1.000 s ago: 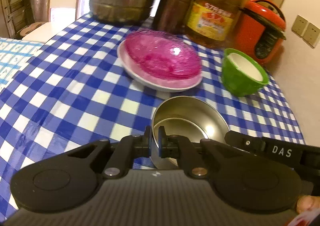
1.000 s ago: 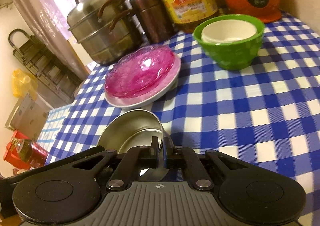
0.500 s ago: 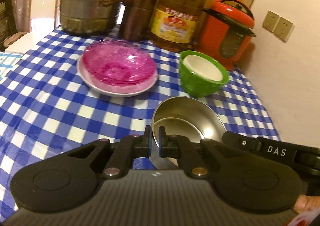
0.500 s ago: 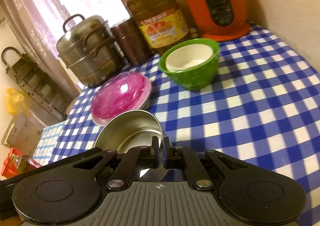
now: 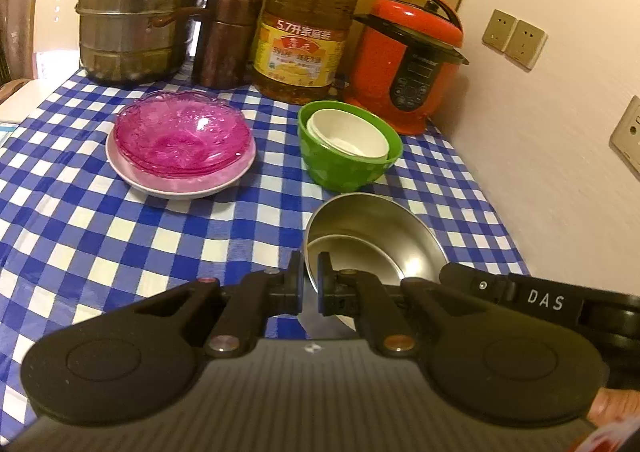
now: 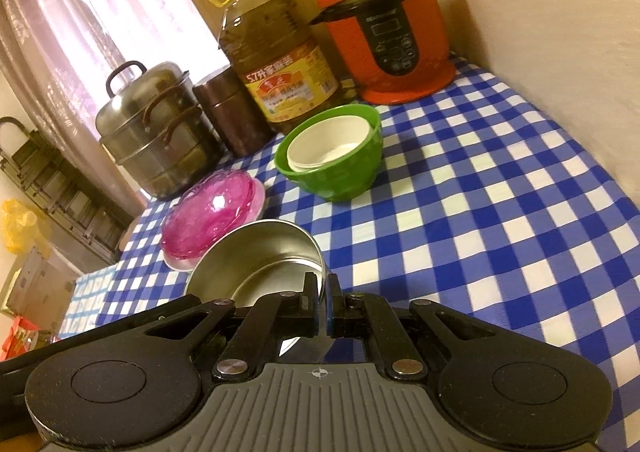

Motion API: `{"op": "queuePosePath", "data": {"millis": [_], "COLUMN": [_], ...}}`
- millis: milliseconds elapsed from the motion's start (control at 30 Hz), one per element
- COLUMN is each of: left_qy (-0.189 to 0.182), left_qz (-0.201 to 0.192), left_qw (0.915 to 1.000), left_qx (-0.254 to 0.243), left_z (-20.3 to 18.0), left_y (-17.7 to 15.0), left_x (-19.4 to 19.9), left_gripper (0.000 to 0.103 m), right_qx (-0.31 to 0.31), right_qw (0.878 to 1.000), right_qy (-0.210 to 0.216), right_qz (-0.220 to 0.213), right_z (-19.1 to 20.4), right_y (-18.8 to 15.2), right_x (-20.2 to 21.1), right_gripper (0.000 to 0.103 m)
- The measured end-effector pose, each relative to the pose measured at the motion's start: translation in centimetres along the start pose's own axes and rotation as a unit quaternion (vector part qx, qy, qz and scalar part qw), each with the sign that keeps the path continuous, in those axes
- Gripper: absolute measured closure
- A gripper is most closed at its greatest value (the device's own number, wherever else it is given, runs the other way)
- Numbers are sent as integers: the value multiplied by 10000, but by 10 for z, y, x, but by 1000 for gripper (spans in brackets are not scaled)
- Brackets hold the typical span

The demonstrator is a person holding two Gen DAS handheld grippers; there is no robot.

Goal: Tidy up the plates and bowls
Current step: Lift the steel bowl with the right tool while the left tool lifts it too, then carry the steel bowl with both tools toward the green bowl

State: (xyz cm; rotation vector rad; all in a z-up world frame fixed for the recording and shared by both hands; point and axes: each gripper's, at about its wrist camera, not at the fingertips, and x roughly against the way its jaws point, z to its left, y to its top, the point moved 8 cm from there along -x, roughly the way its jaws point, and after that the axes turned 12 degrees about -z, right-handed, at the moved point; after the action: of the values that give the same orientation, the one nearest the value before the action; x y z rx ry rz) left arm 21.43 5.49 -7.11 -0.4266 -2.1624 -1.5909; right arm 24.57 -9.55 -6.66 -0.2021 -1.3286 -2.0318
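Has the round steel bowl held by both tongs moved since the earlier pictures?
Yes. The round steel bowl has drawn back from the green plastic bowl, which now sits farther up the left wrist view with more of the checked cloth showing.

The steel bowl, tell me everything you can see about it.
The steel bowl is round, shiny bare metal, with a flat base and a thin rim, and empty. It is tipped, mouth turned partly toward the cameras, above the blue checked tablecloth, near the green bowl. The left gripper is shut on one side of its rim, the right gripper on the other. Whether its underside touches the cloth cannot be seen.
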Motion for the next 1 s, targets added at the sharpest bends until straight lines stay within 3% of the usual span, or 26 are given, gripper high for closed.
{"op": "queuePosePath", "data": {"millis": [500,1000], "left_qy": [-161,-299], "left_qz": [-44,-432], "left_qw": [9998,9983], "left_qx": [53,262], "left_z": [-18,-34], "left_y": [13,76], "left_x": [-11,-50], "left_gripper": [98,98], "right_qx": [22,126], "right_qw": [9999,9990], "right_qy": [-66,100], "right_qz": [-133,-409], "right_z": [-12,-9], "right_y": [19,86], "right_x": [3,-27], "right_gripper": [100,100]}}
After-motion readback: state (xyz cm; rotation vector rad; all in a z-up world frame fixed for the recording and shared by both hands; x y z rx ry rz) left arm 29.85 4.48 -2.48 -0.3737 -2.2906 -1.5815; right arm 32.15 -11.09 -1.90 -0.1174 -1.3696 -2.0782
